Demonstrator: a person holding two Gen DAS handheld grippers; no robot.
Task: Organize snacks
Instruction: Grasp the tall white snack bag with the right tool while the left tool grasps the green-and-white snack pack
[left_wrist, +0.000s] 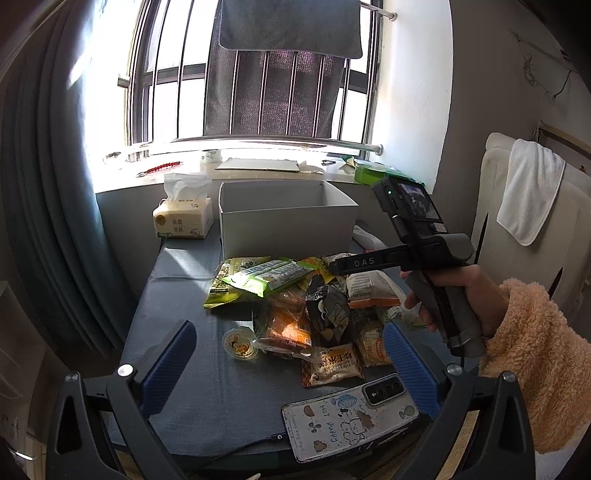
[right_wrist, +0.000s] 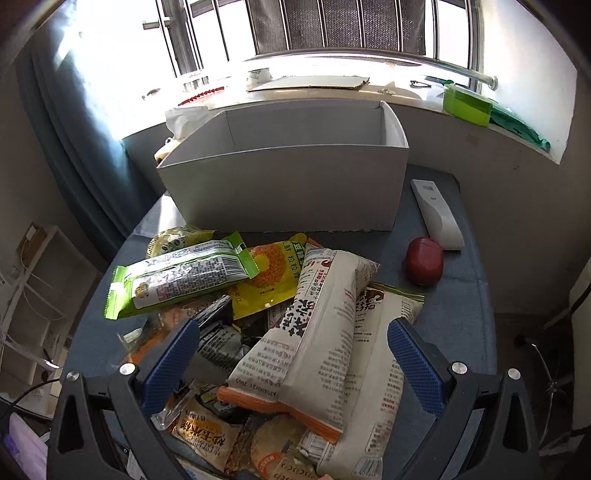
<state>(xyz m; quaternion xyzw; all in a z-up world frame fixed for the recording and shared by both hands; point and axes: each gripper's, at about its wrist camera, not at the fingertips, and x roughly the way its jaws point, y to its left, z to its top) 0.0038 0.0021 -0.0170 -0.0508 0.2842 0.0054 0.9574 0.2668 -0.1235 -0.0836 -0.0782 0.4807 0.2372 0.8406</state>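
A: Snacks (right_wrist: 280, 332) lie heaped right under our right claw (right_wrist: 291, 365); the box (right_wrist: 284, 184) beyond them looks empty.

B: So nothing is packed yet. Both claws gape, gripping nothing?

A: Yes. Our left claw (left_wrist: 291, 369) hangs back over the phone (left_wrist: 347, 417), the heap just ahead of it.

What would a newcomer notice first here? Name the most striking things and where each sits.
A jumbled pile of snack packets covers the middle of the blue table, a long green packet lying on top at its left. Behind the pile stands an open white box, with nothing visible inside. The right gripper hovers open over the pale packets; a phone lies at the near edge.
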